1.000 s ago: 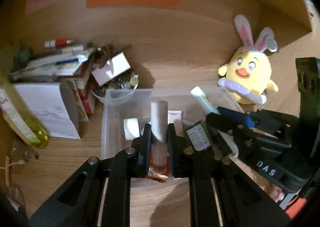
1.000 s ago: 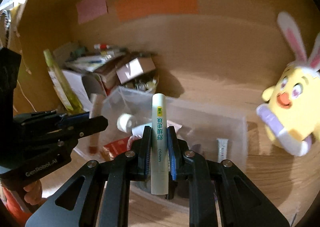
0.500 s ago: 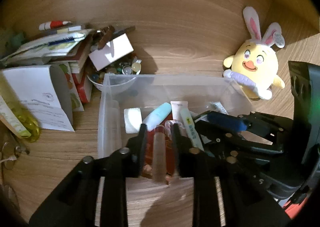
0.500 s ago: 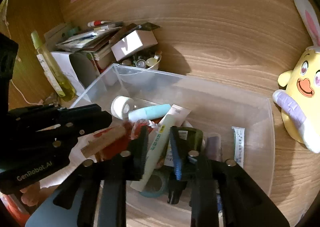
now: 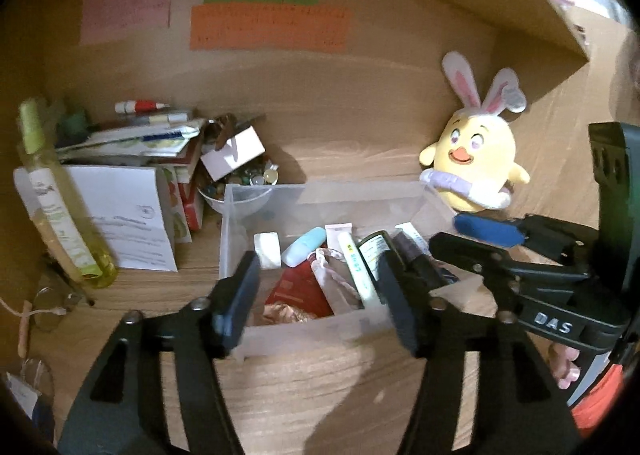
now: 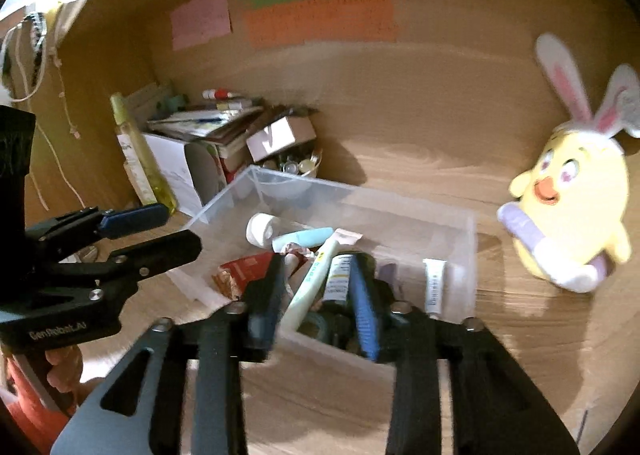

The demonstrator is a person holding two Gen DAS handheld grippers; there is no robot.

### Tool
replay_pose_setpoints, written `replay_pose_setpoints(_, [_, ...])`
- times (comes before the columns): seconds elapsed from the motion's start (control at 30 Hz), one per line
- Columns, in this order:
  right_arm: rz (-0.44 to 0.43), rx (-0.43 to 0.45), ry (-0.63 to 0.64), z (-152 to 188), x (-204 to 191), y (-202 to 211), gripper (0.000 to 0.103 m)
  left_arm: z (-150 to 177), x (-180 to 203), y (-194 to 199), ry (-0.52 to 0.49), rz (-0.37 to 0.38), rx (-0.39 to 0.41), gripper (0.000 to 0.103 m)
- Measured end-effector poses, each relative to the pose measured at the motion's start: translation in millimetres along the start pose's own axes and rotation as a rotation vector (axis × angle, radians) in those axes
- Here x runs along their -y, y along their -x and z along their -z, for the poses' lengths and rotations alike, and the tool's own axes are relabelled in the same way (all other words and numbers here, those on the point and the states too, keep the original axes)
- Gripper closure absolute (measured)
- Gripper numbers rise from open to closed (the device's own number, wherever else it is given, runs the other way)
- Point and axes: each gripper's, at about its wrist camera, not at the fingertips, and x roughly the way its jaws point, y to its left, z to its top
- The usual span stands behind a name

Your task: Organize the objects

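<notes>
A clear plastic bin [image 5: 320, 199] [image 6: 460, 227] stands on the wooden desk with several small things in it. A pale green tube [image 5: 356, 267] [image 6: 310, 287], a pink capped tube [image 5: 328, 279], a light blue tube [image 5: 303, 246] [image 6: 308, 237], a white roll [image 5: 267, 250] [image 6: 260, 229] and a dark bottle [image 5: 374, 255] [image 6: 340, 279] lie inside. My left gripper [image 5: 320, 307] is open and empty over the bin's near wall. My right gripper [image 6: 316, 311] is open and empty over the bin; it also shows in the left wrist view [image 5: 472, 239].
A yellow plush chick with rabbit ears [image 5: 474, 167] [image 6: 572, 199] sits right of the bin. A stack of books and papers [image 5: 136, 151], a small white box [image 5: 234, 153], a bowl of small items [image 5: 240, 191] and a yellow-green bottle [image 5: 56, 207] stand to the left. Sticky notes hang on the back wall.
Both grippers opened and let their tubes drop into the bin. Both then drew back and up from the bin.
</notes>
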Motion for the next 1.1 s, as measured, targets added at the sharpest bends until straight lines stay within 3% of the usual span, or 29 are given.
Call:
replay_pose_setpoints(0.07, [0.025, 0.036, 0.004, 5.0, -1.1, 11.7, 0.044, 4.8, 3.5, 9.7, -0.010, -0.003, 0.026, 0.027])
replay_pose_setpoints(0.17, [0.048, 0.061, 0.008, 13.3, -3.2, 25.5, 0.037, 12.5, 8.4, 21.2, -0.021, -0.014, 0.063, 0.016])
replay_pose_setpoints(0.3, [0.053, 0.080, 0.004, 25.5, -5.5, 37.0, 0.025, 23.0, 11.7, 29.0, -0.020, -0.019, 0.083, 0.012])
replay_pose_setpoints(0.67, [0.061, 0.053, -0.045, 55.6, 1.5, 41.3, 0.024, 45.6, 16.1, 27.7, -0.003, -0.002, 0.052, 0.012])
replay_pose_setpoints(1.1, [0.061, 0.048, -0.043, 59.4, 0.3, 40.1, 0.023, 48.7, 16.1, 24.9, 0.001, -0.003, 0.039, 0.011])
